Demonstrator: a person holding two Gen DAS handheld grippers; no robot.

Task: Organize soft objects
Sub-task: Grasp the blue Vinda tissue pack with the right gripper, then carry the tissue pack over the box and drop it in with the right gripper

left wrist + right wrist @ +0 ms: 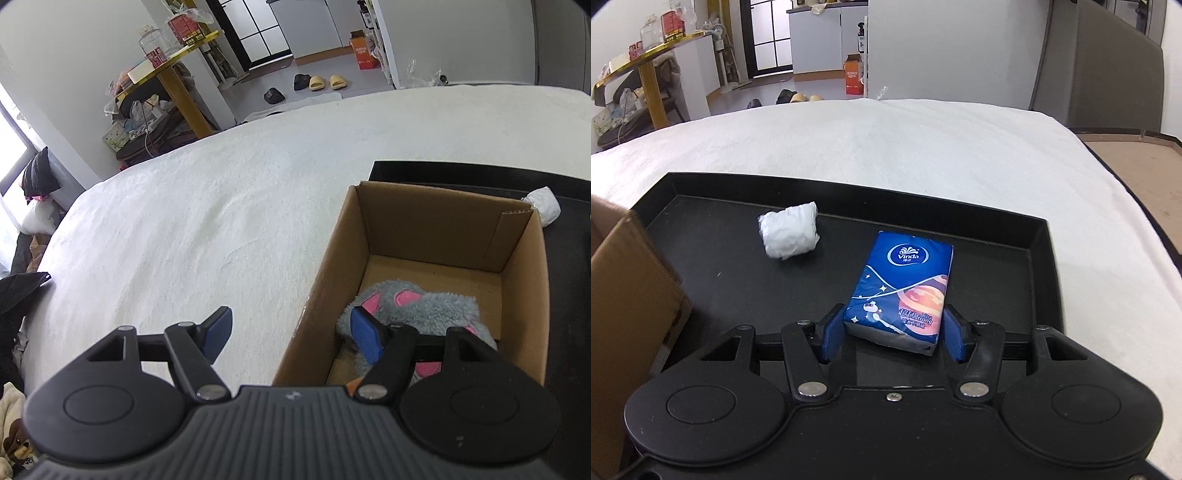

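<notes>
A blue tissue pack (905,280) lies on the black tray (849,192), and my right gripper (892,332) is shut on its near end, one blue pad against each side. A white wrapped bundle (788,230) sits further back on the tray, to the left. The open cardboard box (436,218) holds a grey plush toy (436,302) with pink patches. My left gripper (291,325) stands open and holds nothing. It straddles the box's left wall, with one finger over the white cover and the other above the plush.
Box and tray rest on a bed with a white fluffy cover (203,221). The box (628,295) stands at the tray's left edge. Beyond the bed are a cluttered yellow table (173,70) and slippers (325,82) on the floor. A cream soft toy (14,443) lies off the bed's near-left edge.
</notes>
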